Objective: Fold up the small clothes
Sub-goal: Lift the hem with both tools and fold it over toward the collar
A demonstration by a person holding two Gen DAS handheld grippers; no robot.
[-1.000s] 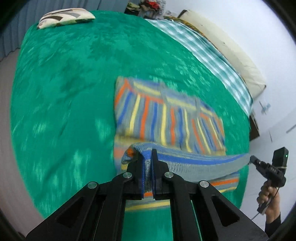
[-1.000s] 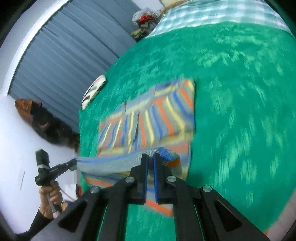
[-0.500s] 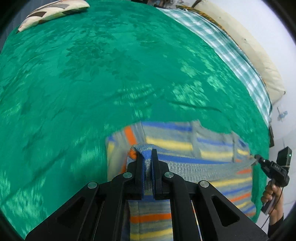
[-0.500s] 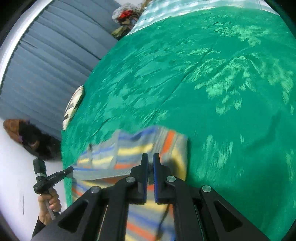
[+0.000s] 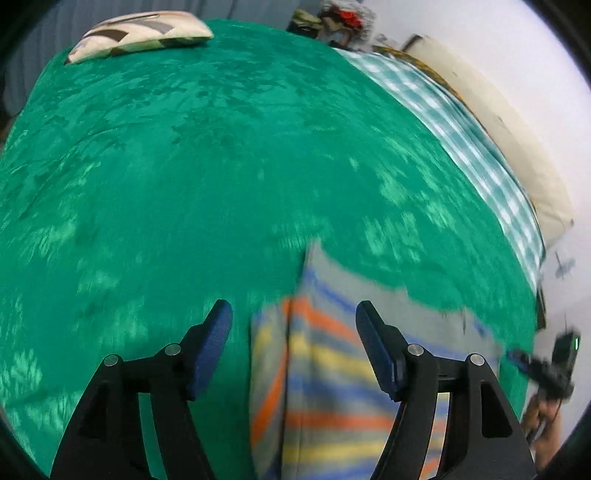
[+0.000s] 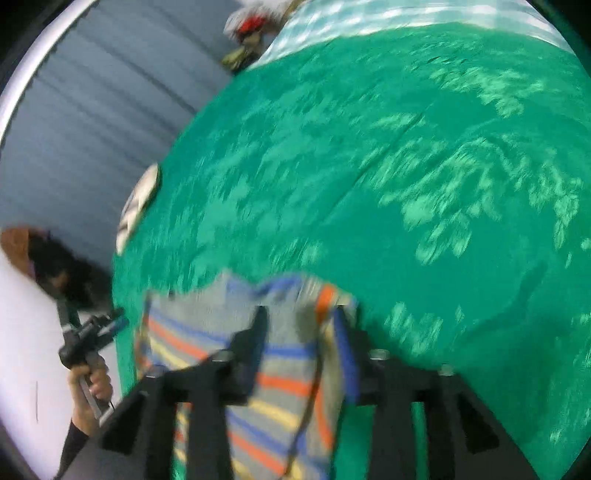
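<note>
The jaws of the left gripper (image 5: 293, 321) were spread wide and nothing was held between them; its blue pads (image 5: 218, 328) were seen on either side of the near left corner of the striped garment (image 5: 332, 380), above it rather than pinched onto it, though contact could not be judged through the blur; the jaws of the right gripper (image 6: 299, 325) were likewise parted and released, with the cloth lying under the gap between them and no fabric clamped; the striped garment (image 6: 273, 369), banded in grey, blue, orange and yellow, was laid flat on the green bedspread (image 5: 184, 184) near its close edge, doubled over so that a folded layer with a straight edge was shown in the left wrist view; the right gripper (image 5: 543, 365) was caught, blurred, at the garment's far right side in that view, and the left gripper (image 6: 92, 336), gripped in a hand (image 6: 90, 387), was seen at the garment's left side in the right wrist view; farther out, a patterned pillow (image 5: 140, 35) was placed at the far end of the green bedspread (image 6: 406, 184), well apart from the garment; a checked sheet (image 5: 461, 140) was spread along the bedspread's right side; a heap of clothing (image 5: 332, 22) was piled beyond it by the wall.
</note>
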